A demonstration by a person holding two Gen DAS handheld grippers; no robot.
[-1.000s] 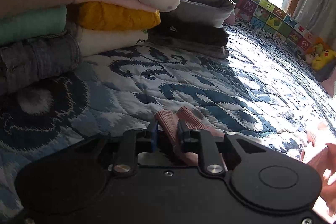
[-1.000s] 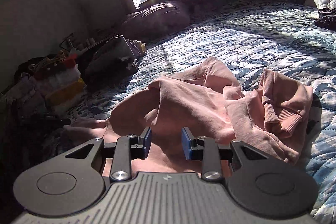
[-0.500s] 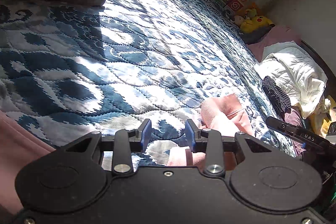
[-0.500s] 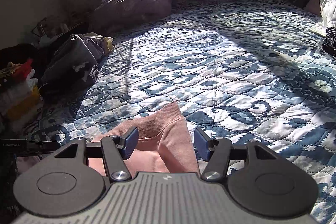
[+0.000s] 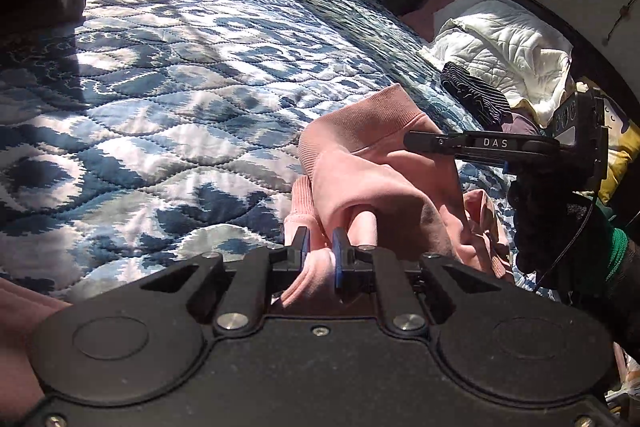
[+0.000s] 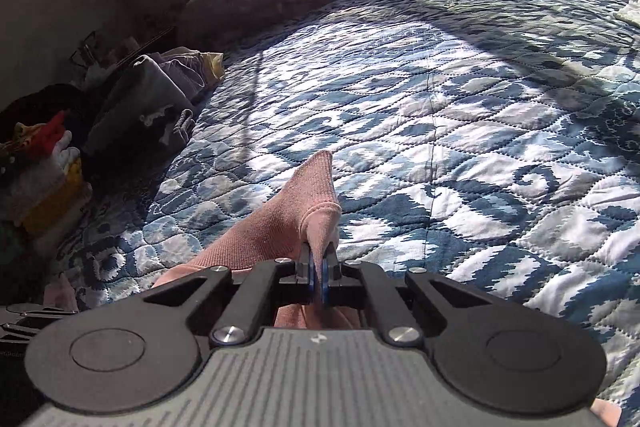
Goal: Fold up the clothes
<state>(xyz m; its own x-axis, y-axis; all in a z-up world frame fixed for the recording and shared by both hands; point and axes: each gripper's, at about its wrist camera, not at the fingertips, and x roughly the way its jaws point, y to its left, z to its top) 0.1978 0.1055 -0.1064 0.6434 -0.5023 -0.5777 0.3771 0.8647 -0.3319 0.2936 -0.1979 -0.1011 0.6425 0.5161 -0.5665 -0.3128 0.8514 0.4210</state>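
Left wrist view: the left gripper [image 5: 320,247] is clamped on a bunched fold of the pink ribbed-knit sweatshirt [image 5: 372,171], cloth filling the narrow gap between its blue pads. The garment rises in a crumpled mound just ahead of it, near the right edge of the blue-and-white patterned quilted bedspread [image 5: 160,99], and a ribbed band [image 5: 360,119] tops the mound. The right gripper [image 5: 424,141] reaches in from the right, held in a black-gloved hand [image 5: 552,223], its tip at the upper part of the same mound.

In the right wrist view, the right gripper [image 6: 318,267] has its jaws pressed together on a thin ribbed edge of the sweatshirt [image 6: 288,223], which stands up from the pinch in a point aimed toward the far edge of the bedspread [image 6: 460,131].

With each gripper holding a separate part of the one garment, the hold looks meant to lift and spread it so that it can be laid flat or doubled over. Bunched as it is, the sweatshirt has no clear long axis; the cloth seems to run roughly between the two pinch points. Whether this is an opening-out or a fold being carried over cannot be settled from here
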